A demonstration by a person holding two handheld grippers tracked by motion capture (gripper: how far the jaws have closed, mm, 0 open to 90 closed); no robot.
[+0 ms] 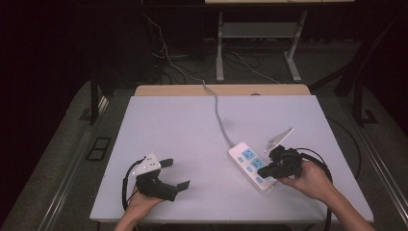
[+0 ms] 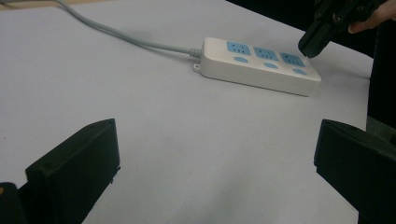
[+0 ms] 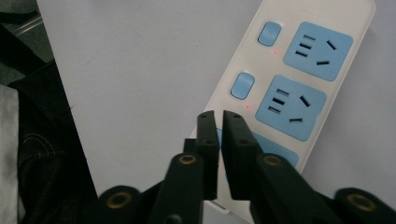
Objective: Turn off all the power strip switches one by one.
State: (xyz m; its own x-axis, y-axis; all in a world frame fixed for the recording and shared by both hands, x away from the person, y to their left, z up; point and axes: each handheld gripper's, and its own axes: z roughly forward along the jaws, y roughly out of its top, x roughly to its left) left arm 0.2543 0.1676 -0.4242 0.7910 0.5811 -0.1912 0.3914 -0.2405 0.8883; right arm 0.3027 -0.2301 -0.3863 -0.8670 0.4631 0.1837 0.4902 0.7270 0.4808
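White table [image 1: 183, 134] – right gripper [image 3: 218, 116], jaws closed empty, presses the power strip's [image 1: 245, 161] last switch; two lights glow; left gripper [image 1: 177, 175] idles wide.

White table top [image 1: 183, 144], wooden edge strip at its far side [image 1: 221, 90], grey floor, loose cables [image 1: 168, 62], metal stand legs [image 1: 220, 48]
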